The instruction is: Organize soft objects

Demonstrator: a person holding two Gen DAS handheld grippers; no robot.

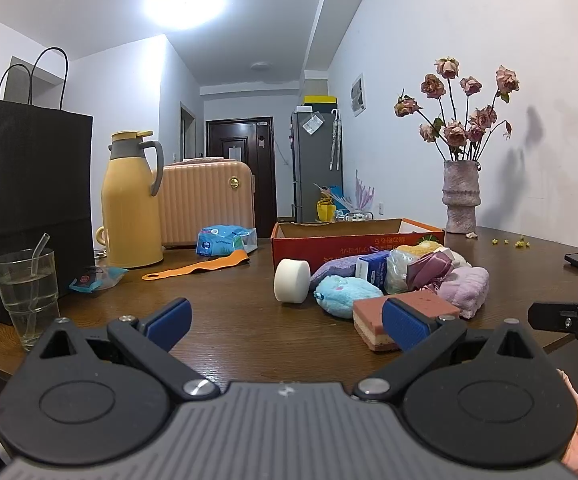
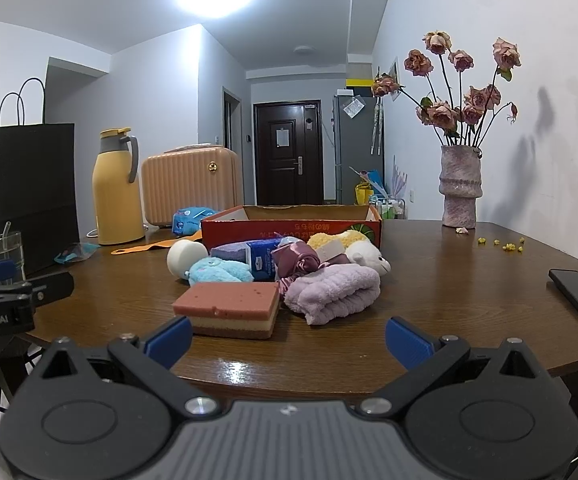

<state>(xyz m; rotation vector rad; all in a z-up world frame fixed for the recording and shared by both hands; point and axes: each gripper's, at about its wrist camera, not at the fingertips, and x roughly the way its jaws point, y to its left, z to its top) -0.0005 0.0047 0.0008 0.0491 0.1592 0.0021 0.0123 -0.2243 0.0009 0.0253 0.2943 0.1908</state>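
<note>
We judge nothing is sorted yet. Our left gripper (image 1: 287,322) and right gripper (image 2: 287,342) hover with jaws released, holding nothing. Nearest, at 12 o'clock from the right, the layered sponge (image 2: 229,308) lies on the bench (image 2: 449,280); grasping it looks like the next move. Behind the soft pile (image 2: 289,264), the orange box (image 2: 289,226) waits. Its upside-down print is unreadable; "nRobot.AI" shows on the left tool.
</note>
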